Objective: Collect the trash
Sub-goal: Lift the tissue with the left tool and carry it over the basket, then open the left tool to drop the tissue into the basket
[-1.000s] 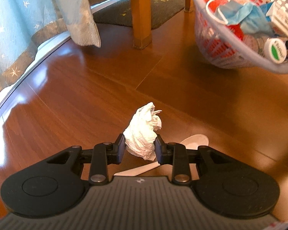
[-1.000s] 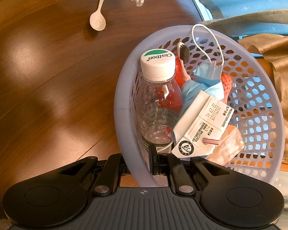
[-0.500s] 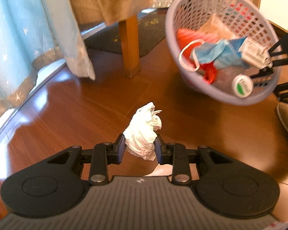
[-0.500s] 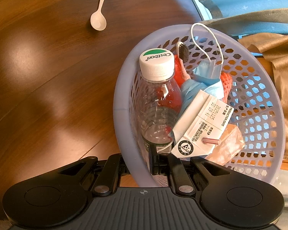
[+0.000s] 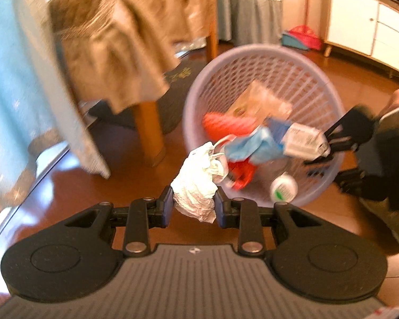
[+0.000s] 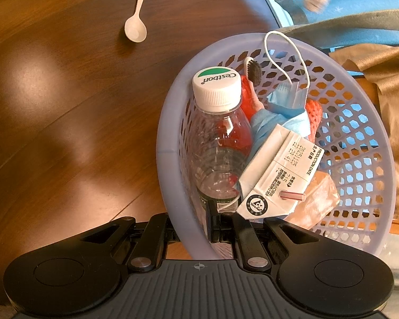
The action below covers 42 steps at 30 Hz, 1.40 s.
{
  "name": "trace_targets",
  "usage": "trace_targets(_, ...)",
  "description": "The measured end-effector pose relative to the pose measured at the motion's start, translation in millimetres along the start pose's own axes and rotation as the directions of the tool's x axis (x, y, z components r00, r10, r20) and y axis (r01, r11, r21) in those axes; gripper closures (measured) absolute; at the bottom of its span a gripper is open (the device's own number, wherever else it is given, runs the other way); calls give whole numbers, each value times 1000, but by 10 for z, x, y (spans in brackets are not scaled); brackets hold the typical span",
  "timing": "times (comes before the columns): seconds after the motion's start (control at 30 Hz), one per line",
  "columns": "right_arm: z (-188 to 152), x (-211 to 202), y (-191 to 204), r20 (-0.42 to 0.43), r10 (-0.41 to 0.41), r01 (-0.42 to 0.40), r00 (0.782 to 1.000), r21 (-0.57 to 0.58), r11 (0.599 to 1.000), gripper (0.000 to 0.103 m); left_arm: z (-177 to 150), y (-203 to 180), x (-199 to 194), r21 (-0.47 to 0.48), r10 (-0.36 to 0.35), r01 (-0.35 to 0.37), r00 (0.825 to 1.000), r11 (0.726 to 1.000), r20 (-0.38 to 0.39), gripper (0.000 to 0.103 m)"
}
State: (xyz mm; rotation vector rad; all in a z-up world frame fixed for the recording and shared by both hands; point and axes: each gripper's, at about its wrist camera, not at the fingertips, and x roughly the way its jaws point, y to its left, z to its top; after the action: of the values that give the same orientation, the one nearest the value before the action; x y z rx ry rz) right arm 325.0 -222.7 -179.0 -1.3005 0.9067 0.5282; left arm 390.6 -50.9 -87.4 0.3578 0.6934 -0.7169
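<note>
Left tongs clenched on crumpled white tissue; wad pinched between both pads, bulging up and forward past the tips, clear of the floor. Left view motion-blurred.

Lavender basket just ahead and right of the tissue, tilted with its mouth toward the left camera. Tissue's top overlaps the basket's near rim in that view; cannot tell whether touching.

Right tongs clamped on the basket rim: one finger outside the wall, the other inside against the bottle. Basket raised off the floor, tipped toward the right camera.

Inside the basket, seen from the right wrist:
- clear plastic bottle, white cap with green mark, lying along the rim side nearest the tongs
- white drink carton with printed date and short pink straw, beside the bottle
- blue face mask, white ear loop arching over the far rim
- toothbrush with dark bristles, head up near the cap
- red mesh piece under the mask
- clear wrapper low by the carton

White plastic spoon on the dark wooden floor, well apart from the basket, bowl toward the right camera.

Blurred white tissue at the top edge of the right view, above the basket's far rim.

Background, left view: tan cloth draped over a wooden-legged table, blue curtain, white cabinet.
</note>
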Motion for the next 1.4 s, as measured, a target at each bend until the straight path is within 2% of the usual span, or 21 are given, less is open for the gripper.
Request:
trace_targets(0.33,-5,4,7,3,1,-1,1000,2,1000,97,749,-319,216,73,-86,77,989,994,118,76)
trace_targets(0.43,0,-6,7,6,3,-3,1000,6,1000,97,937,-441,364,88,-138,126,980,988,140,69)
trace_targets(0.6,-10,-24,-10,10,2,-3,1000,14,1000,97,987,-465,450,85,-124,113,982,990,140,67)
trace_targets(1.0,6,-49,8,11,2,-2,1000,16,1000,97,532,-169,331,41,-53,50,996,998,67,67)
trace_targets(1.2,-8,-46,8,13,1,-2,1000,17,1000,97,87,79,250,40,24,-23,999,999,-28,67)
trace_targets(1.3,-7,-48,1,11,1,-1,1000,17,1000,97,-204,200,253,46,67,-63,995,997,-79,67)
trace_targets(1.4,-3,-49,5,12,0,0,1000,15,1000,97,-482,246,270,60,80,-73,989,996,-126,67)
